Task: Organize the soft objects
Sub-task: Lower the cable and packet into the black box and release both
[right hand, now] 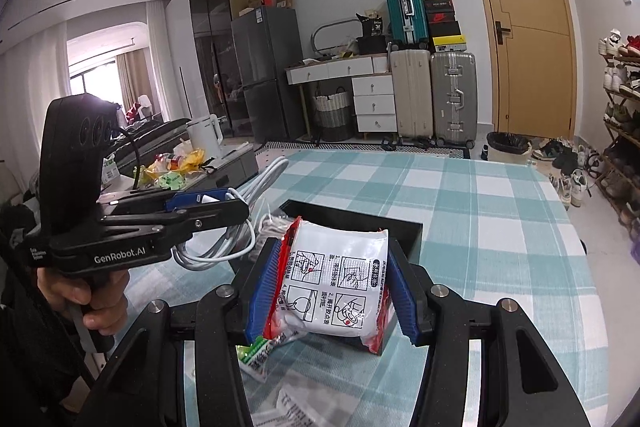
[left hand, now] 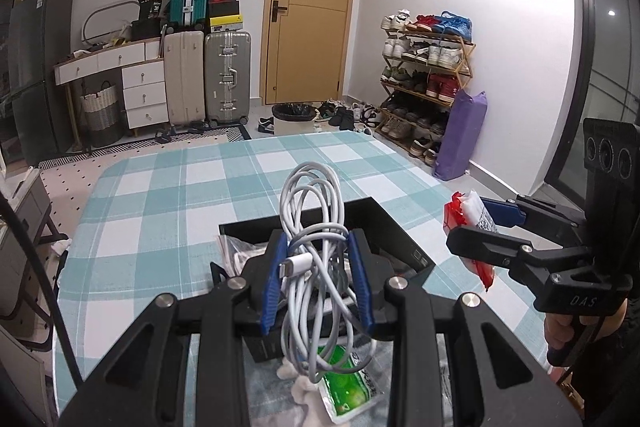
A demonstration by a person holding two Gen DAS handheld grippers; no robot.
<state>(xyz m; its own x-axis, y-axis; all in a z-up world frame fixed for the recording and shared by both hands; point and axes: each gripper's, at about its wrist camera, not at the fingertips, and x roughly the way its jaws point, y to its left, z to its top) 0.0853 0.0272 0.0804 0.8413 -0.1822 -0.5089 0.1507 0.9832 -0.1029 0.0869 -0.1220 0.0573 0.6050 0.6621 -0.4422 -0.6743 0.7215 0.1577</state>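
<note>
Blue-padded fingers of the left gripper (left hand: 318, 277) pinch a coiled white cable (left hand: 310, 227), held upright above a shallow black box (left hand: 404, 239) on the desk (left hand: 160, 195). To its right, the right gripper (right hand: 332, 287) clamps a white and red packet (right hand: 340, 287) between its own fingers, also lifted over the box. Beneath both lie a green sachet (left hand: 348, 387) and a crumpled white tissue (left hand: 304, 387), loose on the checked tablecloth.

To finish this step well, it seems wise to lower one item at a time. The cable's loops hang loose below the pads and could snag on the box wall, so bring it straight down over the middle before letting go. The packet is slippery film and bulges between the pads, so keep it level until it rests inside.

Both grippers sit near each other, so crossing paths risks a knock. The box walls are low. Beyond the box the desk stretches open toward its far edge, giving free room ahead. Suitcases (left hand: 208, 79), a door (left hand: 312, 7) and a shoe rack (left hand: 428, 75) stand well apart across the room.
</note>
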